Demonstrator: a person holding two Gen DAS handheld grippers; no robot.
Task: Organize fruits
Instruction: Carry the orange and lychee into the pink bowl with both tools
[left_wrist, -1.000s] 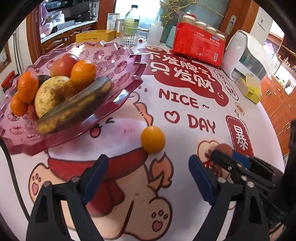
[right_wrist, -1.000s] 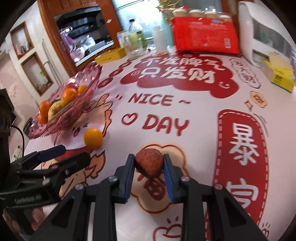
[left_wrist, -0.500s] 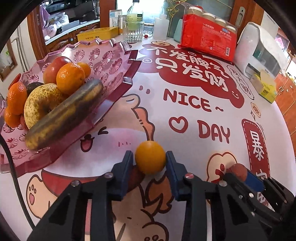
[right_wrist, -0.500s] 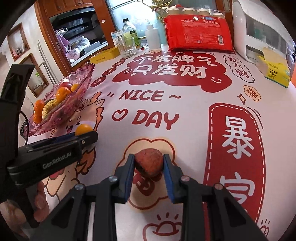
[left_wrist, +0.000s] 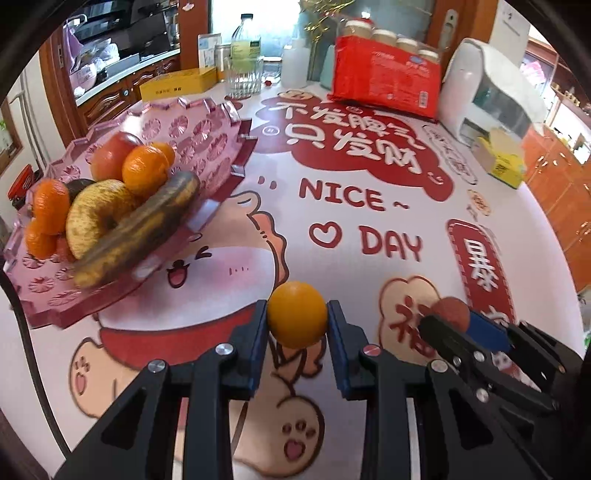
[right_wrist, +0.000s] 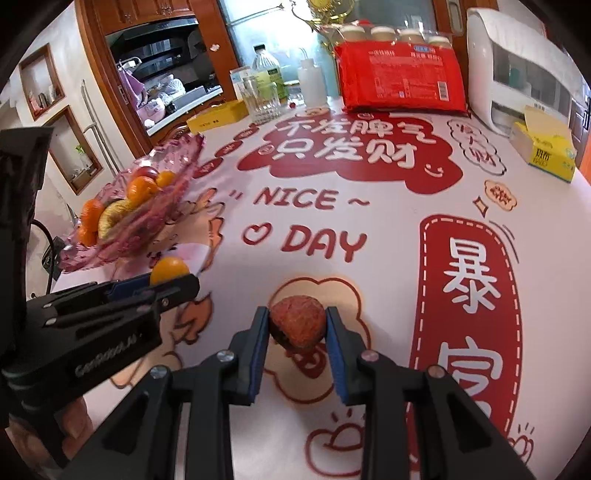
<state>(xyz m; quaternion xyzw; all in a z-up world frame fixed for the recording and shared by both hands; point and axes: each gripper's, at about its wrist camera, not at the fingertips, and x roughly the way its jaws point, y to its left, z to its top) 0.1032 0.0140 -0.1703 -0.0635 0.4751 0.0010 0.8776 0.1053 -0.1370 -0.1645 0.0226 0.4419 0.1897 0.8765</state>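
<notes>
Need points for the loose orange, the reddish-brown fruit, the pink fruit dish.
orange (left_wrist: 297, 314), left wrist view, centre of its front.
reddish-brown fruit (right_wrist: 297, 321), right wrist view, middle of its rough skin.
pink fruit dish (left_wrist: 207, 133), left wrist view, bare far wall.

Both wrist cameras look steeply down, close over the shared tablecloth (left_wrist: 369, 155), perhaps side by side.

Around you stands a kitchen: reddish wooden cabinets (right_wrist: 122, 44) line the far wall, a dark recessed shelf (right_wrist: 166, 85) holds clutter, and bright daylight pours through the window (left_wrist: 255, 14) behind the table (left_wrist: 424, 206), whose cloth shows red cartoon print.
</notes>
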